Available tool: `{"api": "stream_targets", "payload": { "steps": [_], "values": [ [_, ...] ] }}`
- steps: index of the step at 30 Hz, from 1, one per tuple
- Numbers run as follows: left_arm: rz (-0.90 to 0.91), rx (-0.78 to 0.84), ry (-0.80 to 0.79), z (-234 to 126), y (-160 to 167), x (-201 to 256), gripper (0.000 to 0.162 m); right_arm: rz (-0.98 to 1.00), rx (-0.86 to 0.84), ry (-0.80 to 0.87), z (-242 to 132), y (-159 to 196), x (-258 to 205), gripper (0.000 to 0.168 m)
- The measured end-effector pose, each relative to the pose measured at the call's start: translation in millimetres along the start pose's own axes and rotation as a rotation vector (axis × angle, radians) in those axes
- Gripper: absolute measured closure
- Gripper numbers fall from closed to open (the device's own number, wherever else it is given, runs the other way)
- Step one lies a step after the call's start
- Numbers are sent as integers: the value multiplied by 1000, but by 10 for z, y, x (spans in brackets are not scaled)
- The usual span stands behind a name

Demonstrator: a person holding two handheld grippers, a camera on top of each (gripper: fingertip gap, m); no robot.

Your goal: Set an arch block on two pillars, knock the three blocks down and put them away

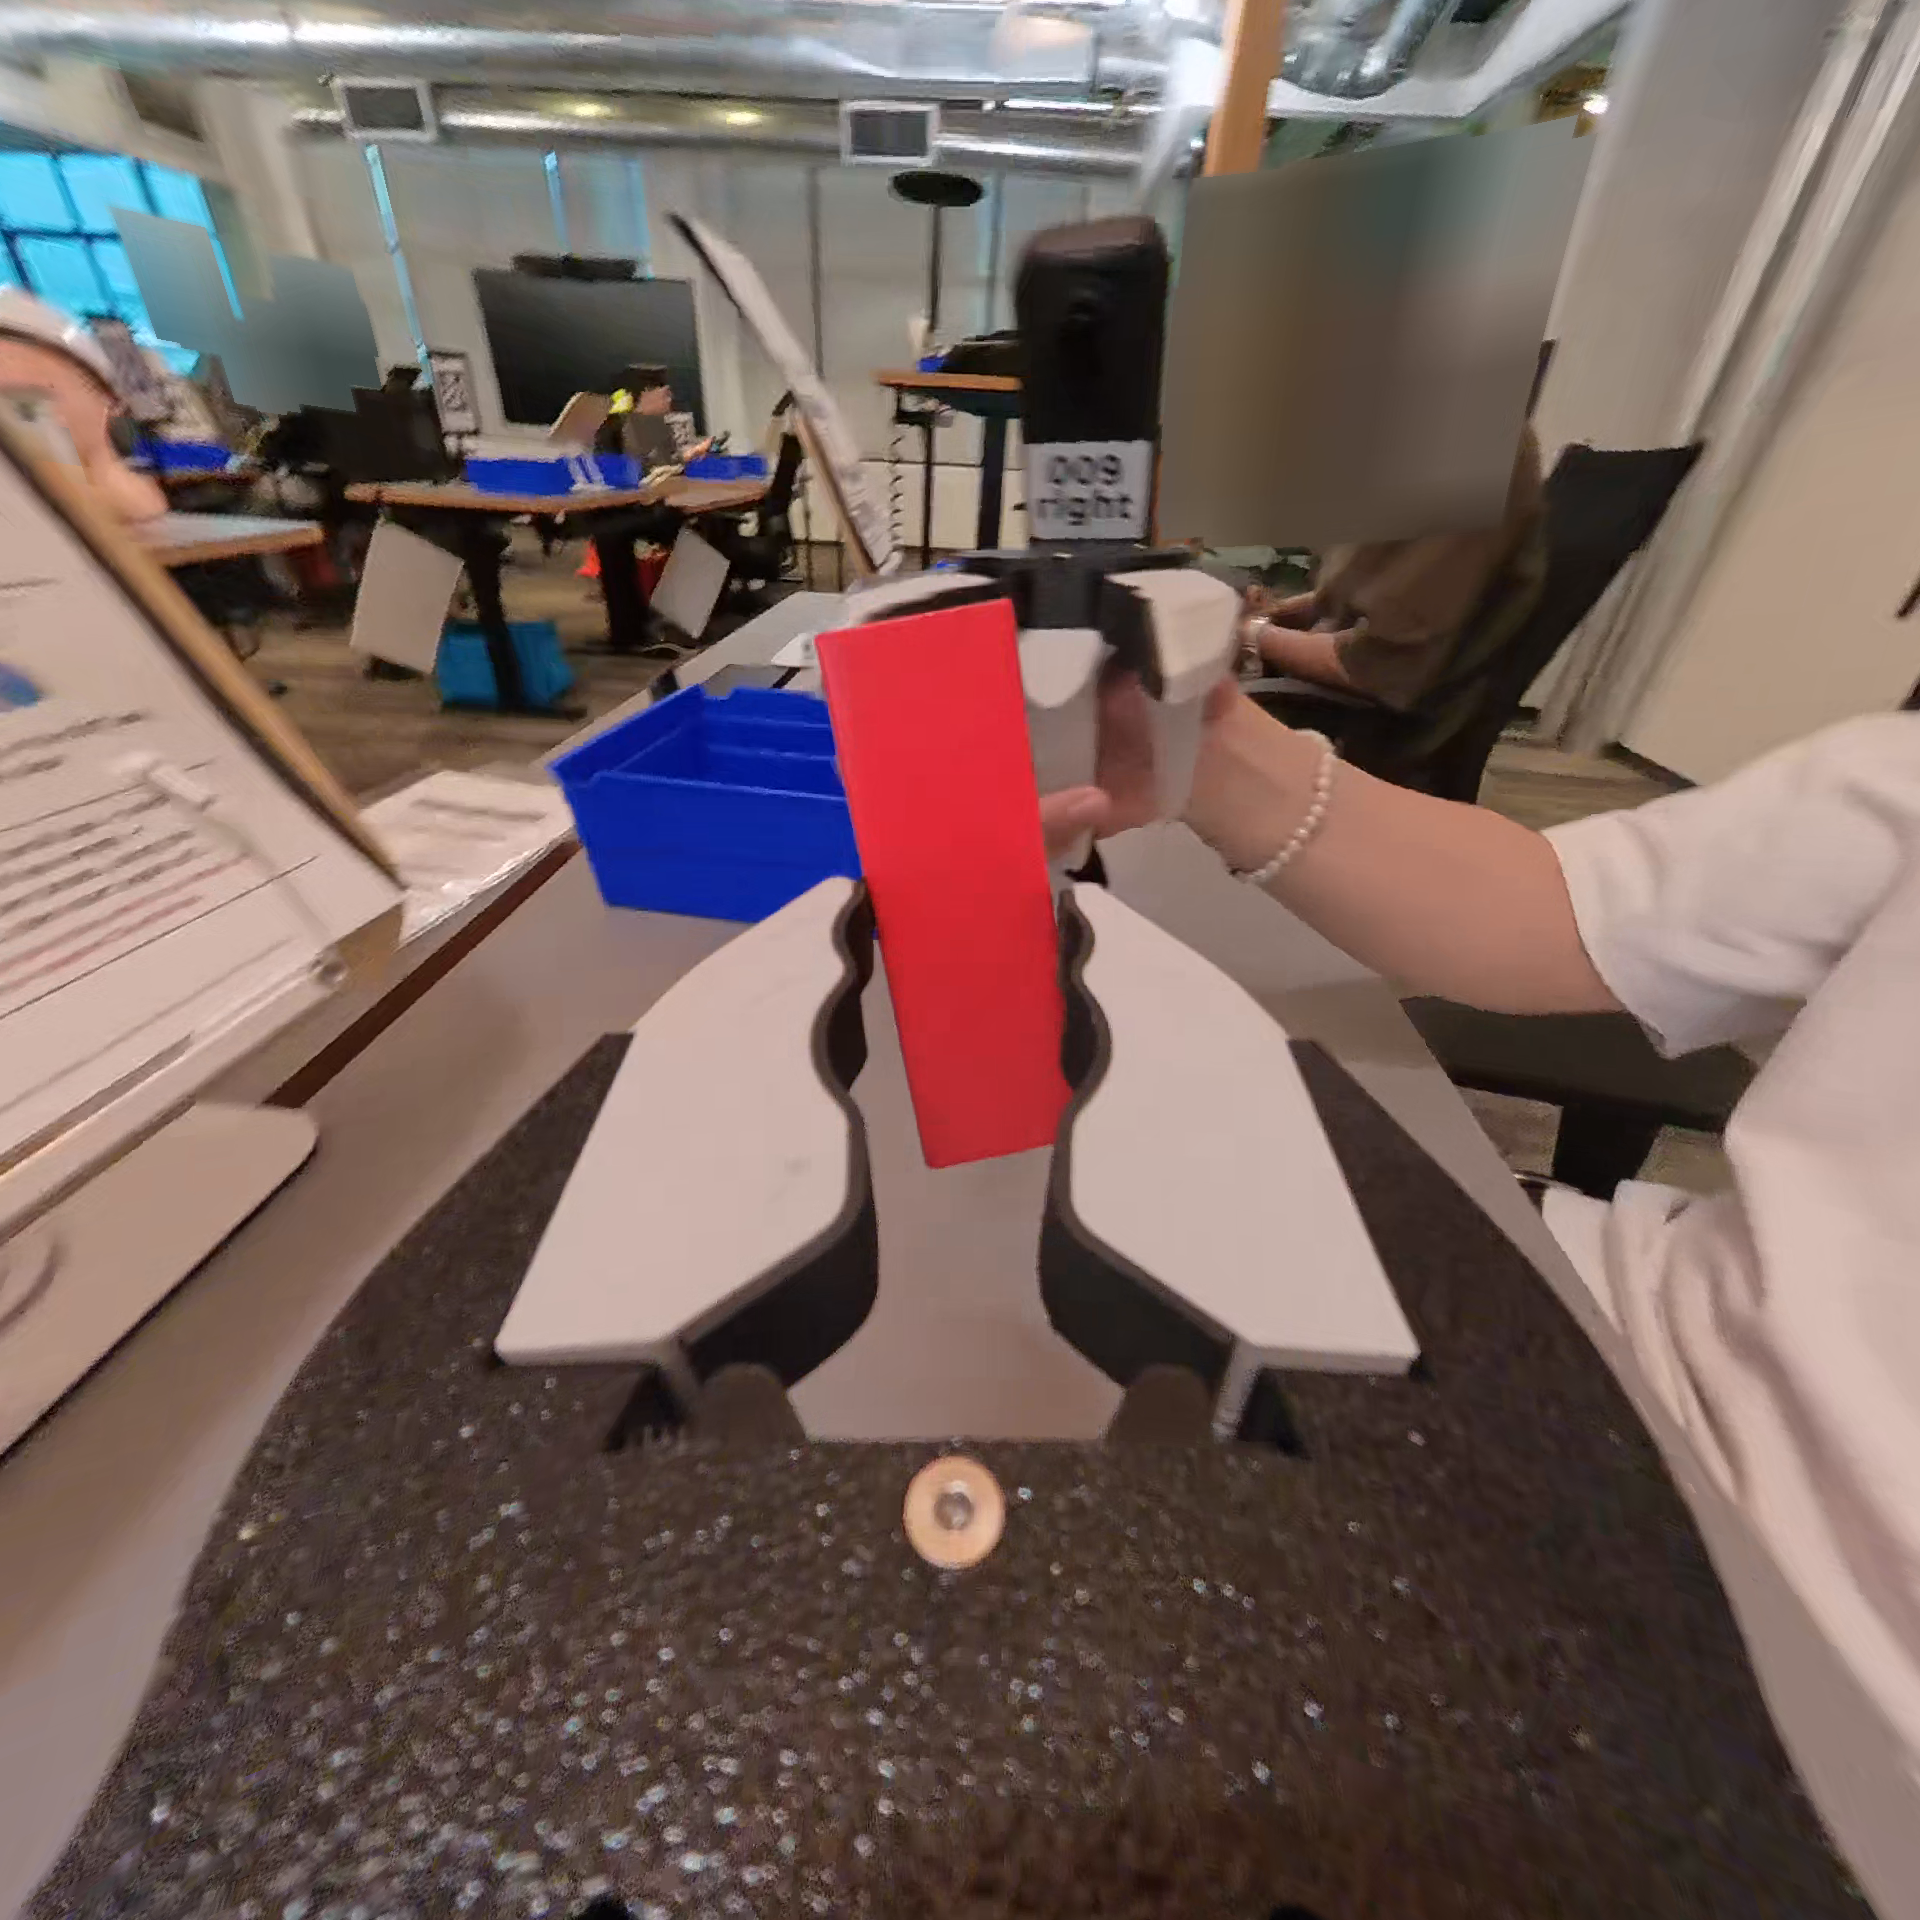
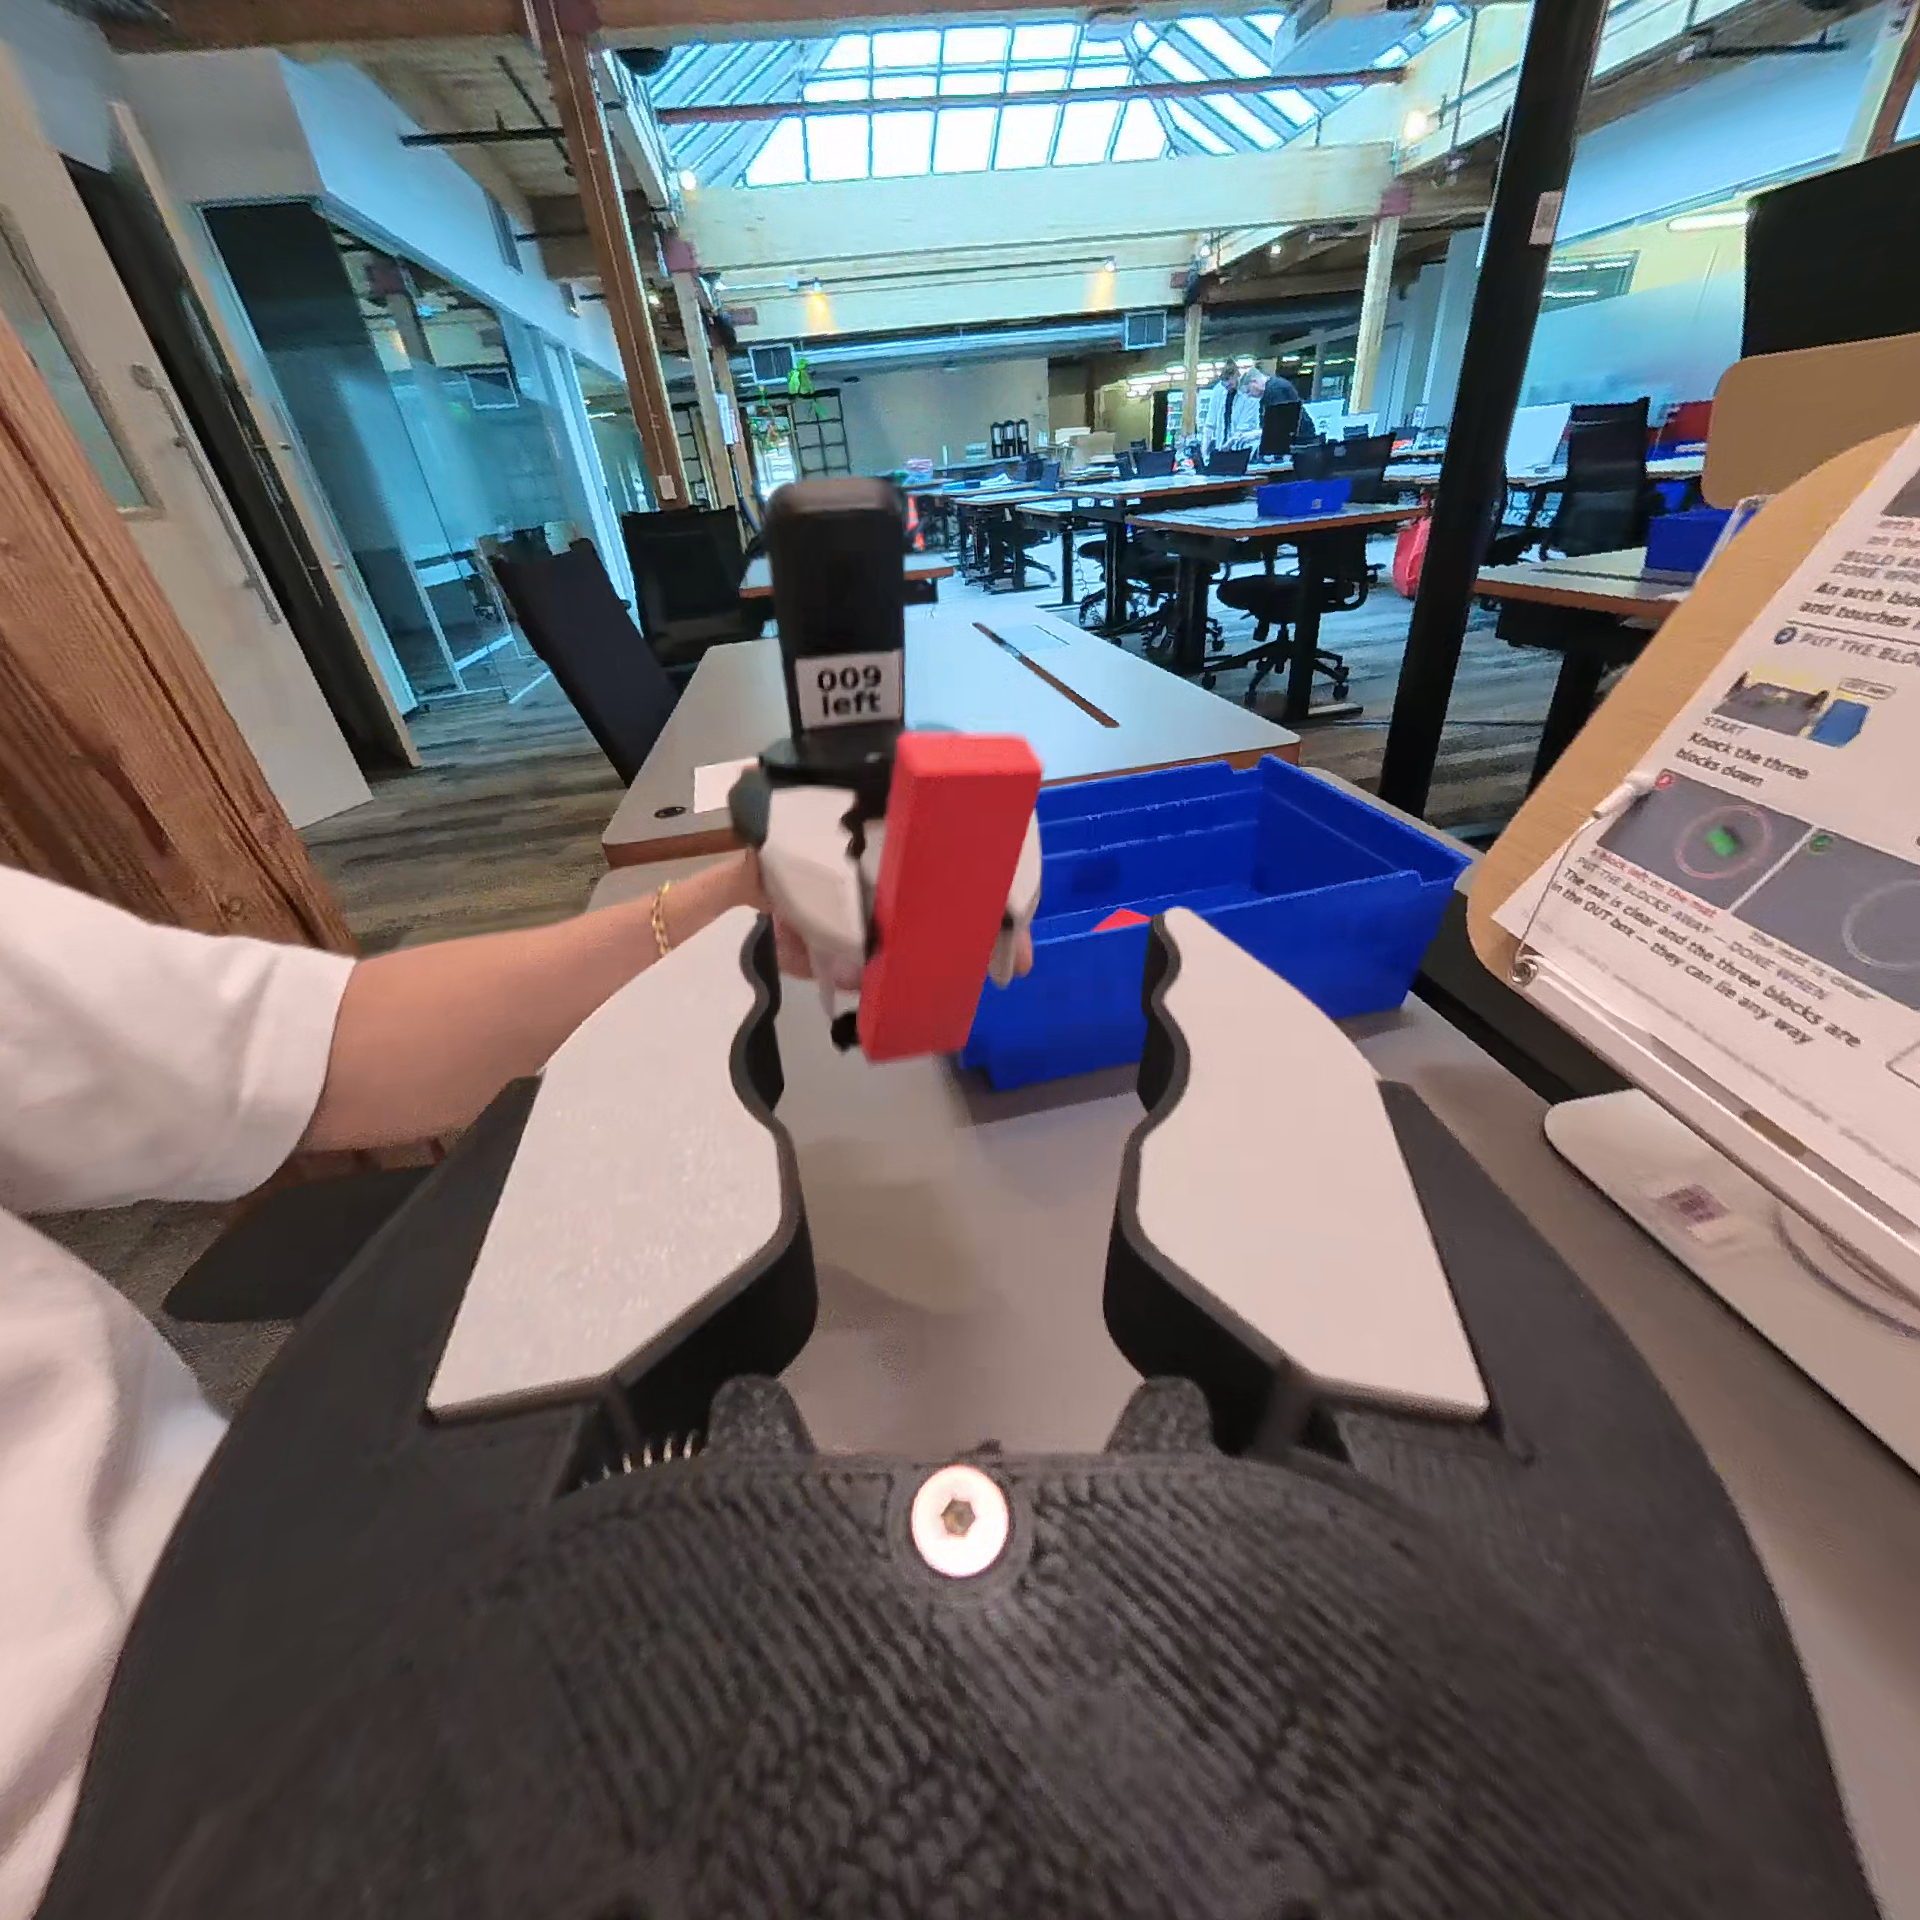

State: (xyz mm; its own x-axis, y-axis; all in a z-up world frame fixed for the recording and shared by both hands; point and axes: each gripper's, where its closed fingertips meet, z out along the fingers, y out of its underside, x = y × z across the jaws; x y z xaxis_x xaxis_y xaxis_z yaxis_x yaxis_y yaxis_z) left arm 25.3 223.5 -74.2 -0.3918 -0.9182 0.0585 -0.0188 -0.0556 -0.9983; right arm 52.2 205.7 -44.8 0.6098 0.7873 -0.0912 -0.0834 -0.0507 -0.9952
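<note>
Paper on a tilted wooden stand [image 1: 156, 831] at nine o'clock; blue plastic bin [image 1: 707, 831] at eleven. Left gripper [image 1: 961, 935] clamps the long red rectangular block [image 1: 951, 883], tilted, at twelve. Right gripper [image 2: 961, 935] gapes empty, facing it.

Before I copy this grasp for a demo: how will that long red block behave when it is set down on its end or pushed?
The red block looks rigid: flat faces, straight edges, no bend in the left tool. Being tall and narrow, it would probably tip easily on end. Its smooth, slightly glossy sides may slide when pushed; square corners mean no rolling.
</note>
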Motion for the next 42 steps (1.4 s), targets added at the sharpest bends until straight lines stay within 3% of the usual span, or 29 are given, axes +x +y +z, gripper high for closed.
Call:
{"api": "stream_targets", "payload": {
  "steps": [5, 11, 18, 22, 26, 33, 42],
  "values": [
    [62, 36, 63, 279, 110, 211, 129, -45, -35, -69, 121, 75, -134, 108],
    [50, 74, 109, 333, 150, 317, 129, -71, -37, -138, 137, 128, -230, 133],
    [38, 41, 54, 344, 259, 279, 131, -148, -94, -120, 134, 213, -205, 135],
    [63, 3, -152, 271, 326, 74, 115, -306, -165, 35, 8, 318, 83, 135],
    [66, -77, -293, 120, 424, -45, 108, -362, -279, 75, -181, 613, 453, 135],
    [18, -106, -322, 18, 592, 22, 109, -157, -309, 11, -357, 1186, 970, 135],
    [-15, -131, -317, -32, 755, 32, 109, -148, -234, -14, -401, 1353, 1125, 135]
  ]
}}
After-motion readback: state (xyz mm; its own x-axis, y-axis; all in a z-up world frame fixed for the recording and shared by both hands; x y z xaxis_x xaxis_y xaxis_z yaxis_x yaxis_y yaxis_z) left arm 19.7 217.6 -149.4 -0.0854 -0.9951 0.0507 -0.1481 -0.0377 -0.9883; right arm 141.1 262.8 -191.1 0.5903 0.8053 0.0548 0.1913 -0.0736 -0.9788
